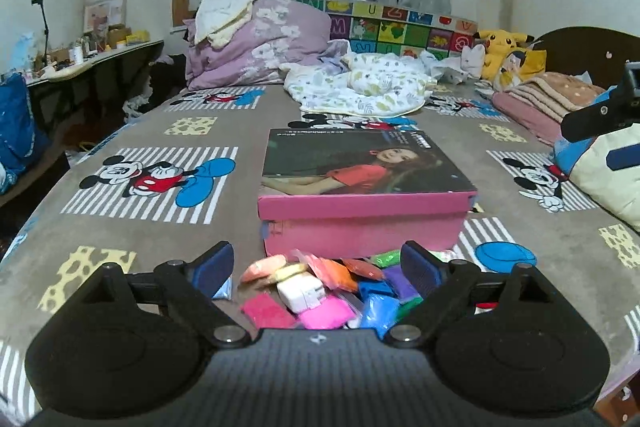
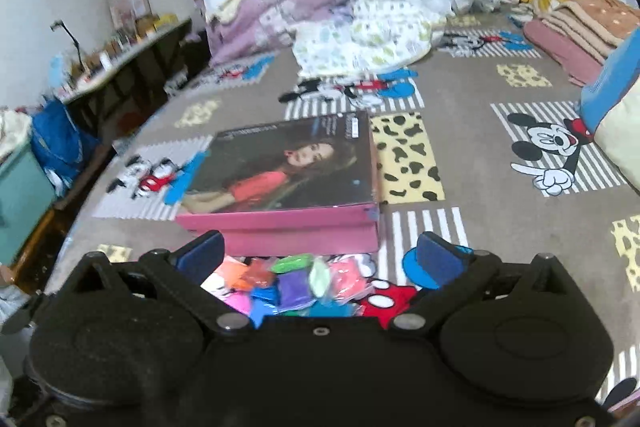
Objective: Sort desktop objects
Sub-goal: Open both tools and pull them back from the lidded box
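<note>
1. The bed [image 1: 160, 123], under a Mickey-print cover, fills both views.
2. On it lies a closed pink box [image 1: 362, 203], its lid showing a girl's photo.
3. Just in front of the box sits a heap of coloured clay packets [image 1: 320, 287].
4. Left gripper [image 1: 318, 267] hovers over the heap, fingers wide apart, holding nothing.
5. Right gripper [image 2: 320, 257] likewise, spread and empty.

Legible characters appear only on the alphabet play mat [image 1: 404, 27] standing behind the bedding, whose tiles show single letters including U, Z, M and V; the print on the pink box [image 1: 362, 183] lid is too small to read.
</note>
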The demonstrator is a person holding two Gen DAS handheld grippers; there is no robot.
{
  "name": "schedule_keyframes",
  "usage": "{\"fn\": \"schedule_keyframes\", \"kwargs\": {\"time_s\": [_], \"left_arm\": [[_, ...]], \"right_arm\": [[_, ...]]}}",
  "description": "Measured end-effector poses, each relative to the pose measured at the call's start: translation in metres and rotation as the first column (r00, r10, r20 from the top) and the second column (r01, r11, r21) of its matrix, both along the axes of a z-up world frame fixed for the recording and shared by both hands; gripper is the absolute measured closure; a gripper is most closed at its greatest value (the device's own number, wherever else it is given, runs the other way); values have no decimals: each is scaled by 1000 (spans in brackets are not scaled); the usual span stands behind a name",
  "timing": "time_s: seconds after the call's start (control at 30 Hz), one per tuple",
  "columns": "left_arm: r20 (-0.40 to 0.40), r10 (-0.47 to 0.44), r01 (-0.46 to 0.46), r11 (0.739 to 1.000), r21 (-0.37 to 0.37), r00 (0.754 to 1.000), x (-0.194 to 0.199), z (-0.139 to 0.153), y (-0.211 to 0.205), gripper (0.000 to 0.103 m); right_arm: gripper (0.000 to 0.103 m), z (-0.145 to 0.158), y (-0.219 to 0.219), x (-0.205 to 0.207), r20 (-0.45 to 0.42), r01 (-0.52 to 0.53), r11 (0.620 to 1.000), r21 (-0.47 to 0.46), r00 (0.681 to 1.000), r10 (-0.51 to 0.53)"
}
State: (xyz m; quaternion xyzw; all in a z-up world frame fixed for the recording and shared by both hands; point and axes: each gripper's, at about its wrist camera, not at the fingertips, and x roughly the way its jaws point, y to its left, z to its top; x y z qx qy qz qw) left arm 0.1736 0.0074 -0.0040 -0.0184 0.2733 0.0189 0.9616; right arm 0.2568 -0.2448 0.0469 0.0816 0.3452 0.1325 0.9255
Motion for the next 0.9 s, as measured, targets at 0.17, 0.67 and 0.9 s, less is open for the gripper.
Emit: {"fn": "schedule_keyframes", "kwargs": {"time_s": [0.17, 0.67, 0.9], "left_arm": [[2, -9, 9, 999, -34, 1000, -29, 6, -9, 12], [-8, 29, -29, 999, 24, 1000, -83, 7, -19, 12], [3, 16, -17, 999, 28, 1000, -91, 14, -23, 12]], "right_arm": [[1, -9, 12, -42, 13, 4, 1000, -25, 1000, -4], [1, -51, 42, -105, 3, -6, 988, -153, 1000, 7], [1, -57, 49, -113, 12, -8, 985, -173, 1000, 10]]}}
